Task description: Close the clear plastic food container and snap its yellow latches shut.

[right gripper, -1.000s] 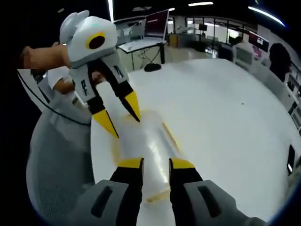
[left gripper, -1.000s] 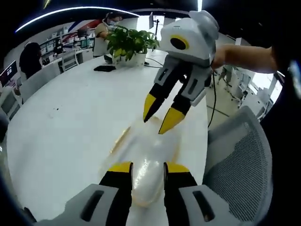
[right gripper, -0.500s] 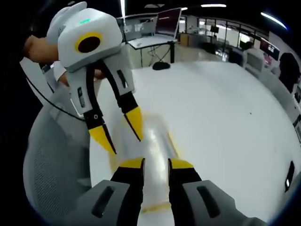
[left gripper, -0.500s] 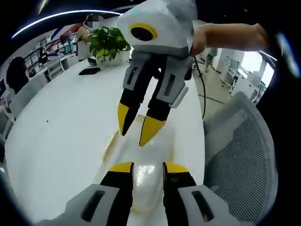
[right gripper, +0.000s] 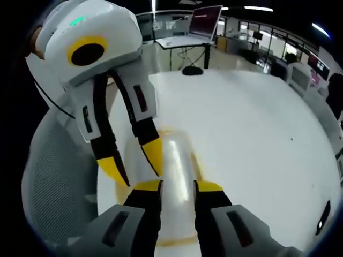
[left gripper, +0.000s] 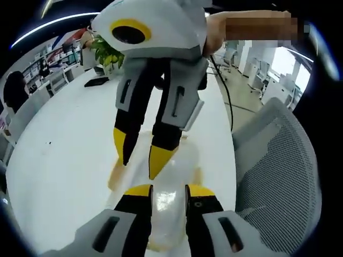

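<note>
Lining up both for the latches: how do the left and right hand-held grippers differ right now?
In the right gripper view, the left hand-held gripper reaches the container from the mesh chair side; in the left gripper view, the right hand-held gripper comes from the opposite end. Both are open, yellow-tipped, over the container.

Open-plan office. Large white table (left gripper: 59, 160) fills mid-frame in both views; grey mesh office chair (left gripper: 278, 171) at right of left gripper view. Potted plant (left gripper: 104, 51) upper left, desks and shelving behind. Right gripper view, top: monitor (right gripper: 206, 16) on desk, ceiling strip lights (right gripper: 257, 8), further workstations.
</note>
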Demonstrator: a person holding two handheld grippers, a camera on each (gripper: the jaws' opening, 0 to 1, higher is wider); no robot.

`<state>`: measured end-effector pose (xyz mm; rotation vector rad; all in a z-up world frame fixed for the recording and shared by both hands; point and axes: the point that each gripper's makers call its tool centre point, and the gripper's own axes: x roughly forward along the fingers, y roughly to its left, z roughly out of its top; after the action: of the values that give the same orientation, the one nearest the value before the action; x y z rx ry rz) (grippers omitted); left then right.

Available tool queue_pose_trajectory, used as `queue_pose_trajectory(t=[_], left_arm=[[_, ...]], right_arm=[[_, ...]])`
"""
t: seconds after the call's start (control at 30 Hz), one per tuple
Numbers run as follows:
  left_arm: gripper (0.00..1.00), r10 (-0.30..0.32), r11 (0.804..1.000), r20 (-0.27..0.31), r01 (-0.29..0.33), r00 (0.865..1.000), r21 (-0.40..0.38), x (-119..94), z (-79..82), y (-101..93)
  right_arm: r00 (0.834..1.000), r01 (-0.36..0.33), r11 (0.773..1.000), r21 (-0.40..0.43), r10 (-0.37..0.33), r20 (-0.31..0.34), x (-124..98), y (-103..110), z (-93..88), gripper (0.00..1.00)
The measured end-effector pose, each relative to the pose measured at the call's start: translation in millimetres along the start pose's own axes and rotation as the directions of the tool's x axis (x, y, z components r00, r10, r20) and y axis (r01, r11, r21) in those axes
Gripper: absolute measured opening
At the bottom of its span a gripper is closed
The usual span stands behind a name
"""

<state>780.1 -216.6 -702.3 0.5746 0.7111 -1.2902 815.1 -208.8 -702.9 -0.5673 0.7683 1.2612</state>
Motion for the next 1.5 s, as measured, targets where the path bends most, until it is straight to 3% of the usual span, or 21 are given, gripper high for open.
queue_pose_trajectory(t=[0.67,1.07,1.27,1.5], left_arm=[[0.28,0.026,0.993,-0.028,-0.023,0.999,0.119,6,-12.3,-15.9],[0.29,0.096,0.957,-0.02,-0.086,0.995,0.278,7,-17.4,-17.6],[0.28,0.12,0.948,-0.018,-0.109,0.993,0.3,7,-16.2,-16.9],[0.29,0.139,0.921,-0.017,-0.123,0.99,0.369,9,-15.3,-17.6]], right_arm=[[0.994,-0.079,0.997,-0.015,0.078,-0.072,13,-9,-4.0,0.38],[0.979,-0.158,0.987,0.014,0.159,-0.127,19,-10,-6.9,0.4],[0.975,-0.168,0.985,0.036,0.171,-0.139,19,-14,-6.9,0.42],[0.971,-0.185,0.981,0.056,0.191,-0.14,21,-12,-5.1,0.41]])
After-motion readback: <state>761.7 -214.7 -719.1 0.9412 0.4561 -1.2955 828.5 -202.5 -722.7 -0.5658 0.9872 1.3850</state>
